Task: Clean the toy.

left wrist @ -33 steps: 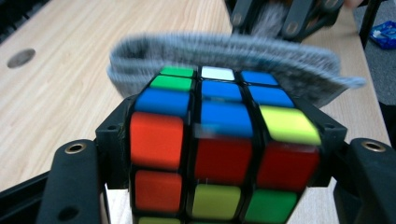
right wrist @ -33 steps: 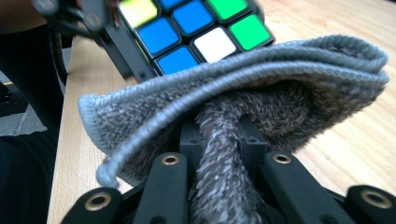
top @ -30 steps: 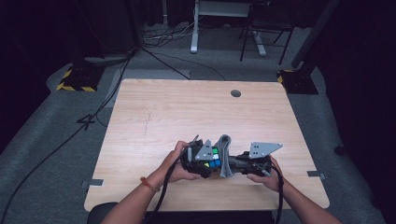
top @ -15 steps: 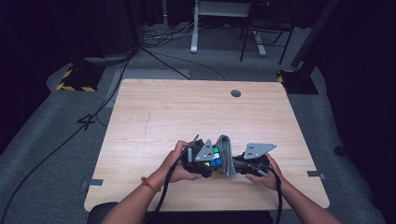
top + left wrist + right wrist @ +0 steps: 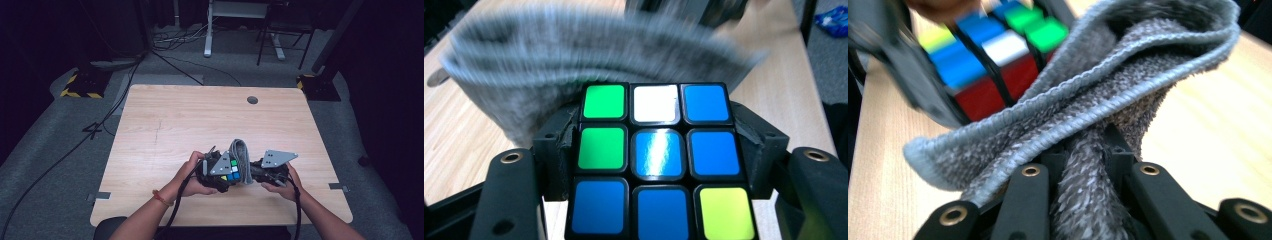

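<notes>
High view: the puzzle cube [image 5: 231, 171] sits near the front edge of the table [image 5: 165, 125], a little right of its middle, clamped between the jaws of the left gripper [image 5: 220, 172]. Up close in the left gripper view, the cube [image 5: 655, 160] is squeezed at both sides by the black jaws, and the face toward the camera shows 9 squares: 5 blue, 2 green, 1 white and 1 yellow-green. A grey cloth [image 5: 242, 159] is pressed against the cube's far side, arching up between the 2 grippers. The right gripper [image 5: 256, 172] has its jaws pinched tight on a bunched fold of that cloth [image 5: 1088, 200], with the rest spilling up and over toward the cube [image 5: 993, 55], whose red side faces it.

Against 1 second ago, both hands hold almost the same spot. The grey plate on the right gripper has tilted slightly, and the cloth stands a touch higher between the grippers.
</notes>
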Available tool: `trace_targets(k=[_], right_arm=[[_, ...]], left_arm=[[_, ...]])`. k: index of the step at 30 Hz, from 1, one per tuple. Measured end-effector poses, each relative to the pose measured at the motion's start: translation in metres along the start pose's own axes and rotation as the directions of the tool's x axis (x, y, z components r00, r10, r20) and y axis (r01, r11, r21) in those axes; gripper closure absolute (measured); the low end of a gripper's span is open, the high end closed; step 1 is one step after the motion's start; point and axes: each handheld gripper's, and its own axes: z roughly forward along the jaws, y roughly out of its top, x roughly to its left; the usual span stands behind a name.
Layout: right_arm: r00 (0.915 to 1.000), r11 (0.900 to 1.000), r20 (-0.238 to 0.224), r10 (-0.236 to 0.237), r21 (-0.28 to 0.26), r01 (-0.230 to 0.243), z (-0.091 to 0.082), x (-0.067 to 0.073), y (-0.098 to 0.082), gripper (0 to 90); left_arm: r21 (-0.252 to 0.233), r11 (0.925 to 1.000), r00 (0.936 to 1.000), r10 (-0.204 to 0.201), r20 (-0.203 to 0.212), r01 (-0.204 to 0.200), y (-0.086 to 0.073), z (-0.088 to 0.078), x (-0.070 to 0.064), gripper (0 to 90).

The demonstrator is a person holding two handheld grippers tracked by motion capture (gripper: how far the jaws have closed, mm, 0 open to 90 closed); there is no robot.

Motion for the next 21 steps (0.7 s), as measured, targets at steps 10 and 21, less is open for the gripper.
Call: trace_targets(k=[10,21], right_arm=[[0.9991,1.0,-0.042,0.003,0.021,-0.002,-0.006,0.003,-0.003,77.2],[0.9999,0.998,-0.011,0.009,-0.054,-0.01,-0.017,0.003,0.006,77.2]], left_arm=[[-0.041,0.9991,0.9999,-0.013,-0.011,0.013,0.0,-0.01,0.005,33.4],[0.013,0.9999,0.9999,0.009,0.012,-0.009,-0.002,0.007,-0.003,33.4]])
